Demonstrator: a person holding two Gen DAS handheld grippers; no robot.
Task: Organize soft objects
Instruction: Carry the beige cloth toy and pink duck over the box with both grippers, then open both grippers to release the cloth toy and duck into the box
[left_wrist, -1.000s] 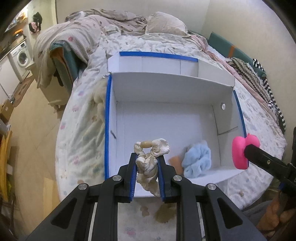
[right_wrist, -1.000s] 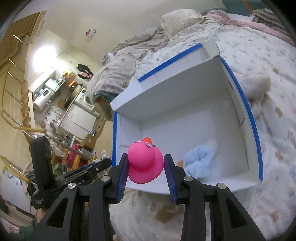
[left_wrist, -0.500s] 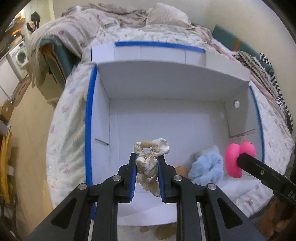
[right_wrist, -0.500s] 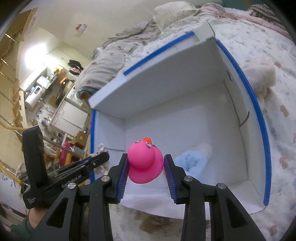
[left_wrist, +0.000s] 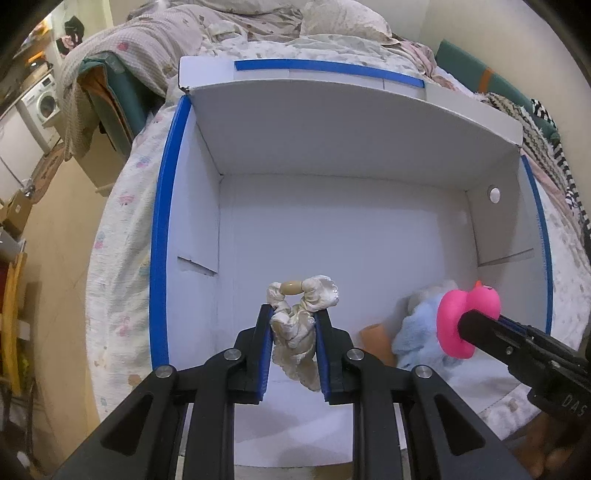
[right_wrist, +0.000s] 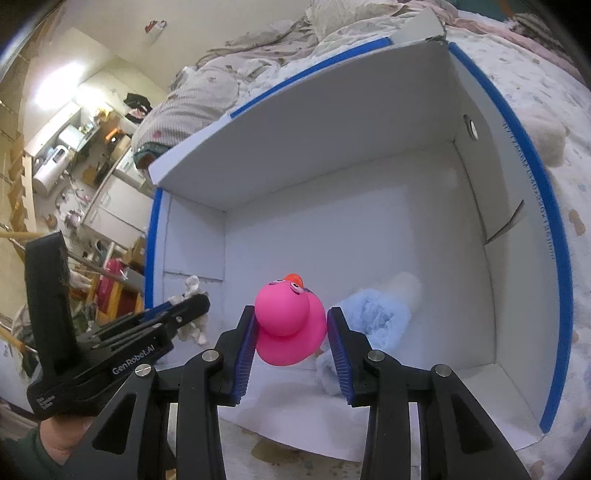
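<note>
left gripper: "GenRobot.AI" | right gripper: "DAS"

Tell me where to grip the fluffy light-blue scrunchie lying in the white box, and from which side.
Pinch the fluffy light-blue scrunchie across its bunched middle from above: it lies flat on the white box floor near the front right corner, so side approaches look cramped.

A floral-print bedsheet covers the bed, with a rumpled grey blanket and a pillow at its far end (a washing machine stands off left)
</note>
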